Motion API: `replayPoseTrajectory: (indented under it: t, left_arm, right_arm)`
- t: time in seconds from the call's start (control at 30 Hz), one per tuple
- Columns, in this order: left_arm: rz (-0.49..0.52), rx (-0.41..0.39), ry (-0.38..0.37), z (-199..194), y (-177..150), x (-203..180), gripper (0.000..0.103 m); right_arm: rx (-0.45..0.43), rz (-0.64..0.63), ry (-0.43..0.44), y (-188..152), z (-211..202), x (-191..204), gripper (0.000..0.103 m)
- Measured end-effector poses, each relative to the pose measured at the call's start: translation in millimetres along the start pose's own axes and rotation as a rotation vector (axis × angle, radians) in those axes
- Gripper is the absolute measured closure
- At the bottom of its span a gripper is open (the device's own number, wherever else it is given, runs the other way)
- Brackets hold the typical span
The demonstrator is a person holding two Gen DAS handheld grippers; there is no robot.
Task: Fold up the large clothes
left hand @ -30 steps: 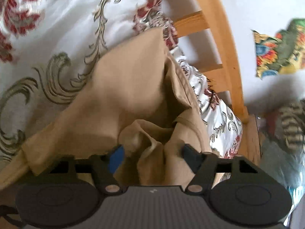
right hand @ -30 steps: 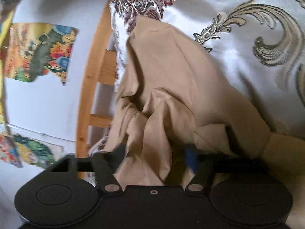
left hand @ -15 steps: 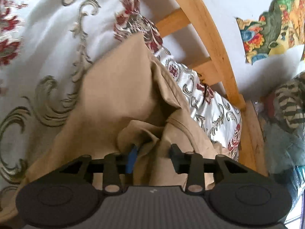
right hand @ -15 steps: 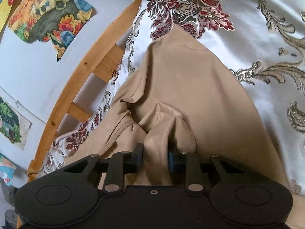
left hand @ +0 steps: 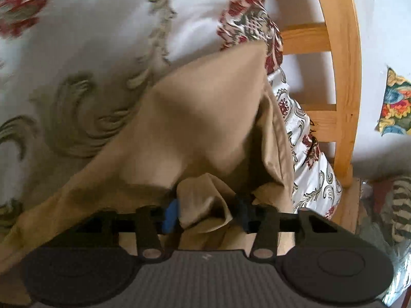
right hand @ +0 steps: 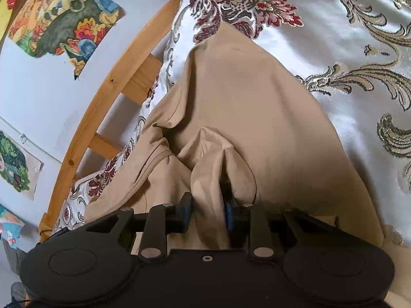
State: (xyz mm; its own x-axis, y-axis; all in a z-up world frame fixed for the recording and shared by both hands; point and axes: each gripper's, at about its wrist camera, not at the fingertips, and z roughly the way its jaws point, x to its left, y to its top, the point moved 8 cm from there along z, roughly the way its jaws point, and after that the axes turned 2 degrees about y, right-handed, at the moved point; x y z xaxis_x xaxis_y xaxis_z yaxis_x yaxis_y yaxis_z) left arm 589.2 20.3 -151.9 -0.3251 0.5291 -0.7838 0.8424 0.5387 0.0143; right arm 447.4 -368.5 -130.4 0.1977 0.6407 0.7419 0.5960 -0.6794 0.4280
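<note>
A large tan garment (left hand: pixel 205 118) lies on a white bedspread with gold and red floral patterns (left hand: pixel 90 38). My left gripper (left hand: pixel 206 211) is shut on a bunched fold of the tan garment near its edge. In the right wrist view the same garment (right hand: pixel 244 102) stretches away across the bedspread (right hand: pixel 346 30). My right gripper (right hand: pixel 206 211) is shut on another bunched fold of it. The fingertips of both grippers are partly hidden by cloth.
A wooden bed frame with slats (left hand: pixel 344 77) runs along the bed's edge, also in the right wrist view (right hand: pixel 102 97). Colourful pictures (right hand: pixel 61 18) hang on the white wall. Striped fabric and clutter (left hand: pixel 395 205) lie beyond the bed's corner.
Both grippers have closed from open onto folds of the tan garment. The left view has swung, and the cloth is now pulled taut between bed and grippers.
</note>
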Motion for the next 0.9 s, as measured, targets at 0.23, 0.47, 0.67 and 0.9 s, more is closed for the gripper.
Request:
replayPoseTrajectory:
  t: [0.23, 0.47, 0.67, 0.9]
  left_arm:
    - [0.304, -0.119, -0.036, -5.9, -5.9, -30.9, 0.095]
    - [0.759, -0.331, -0.088, -45.4, -39.0, -52.2, 0.096]
    - [0.607, -0.287, 0.034, -25.2, -31.4, -4.4, 0.089]
    - [0.615, -0.398, 0.104, -69.3, -40.1, 1.5, 0.033]
  right_arm:
    - [0.006, -0.092, -0.059, 6.2, 4.6, 18.1, 0.087]
    - [-0.227, -0.619, -0.107, -1.7, -27.9, 73.2, 0.098]
    - [-0.108, -0.691, -0.232, -21.3, 6.0, 35.3, 0.101]
    - [-0.187, -0.671, -0.204, -8.5, -30.5, 55.0, 0.062]
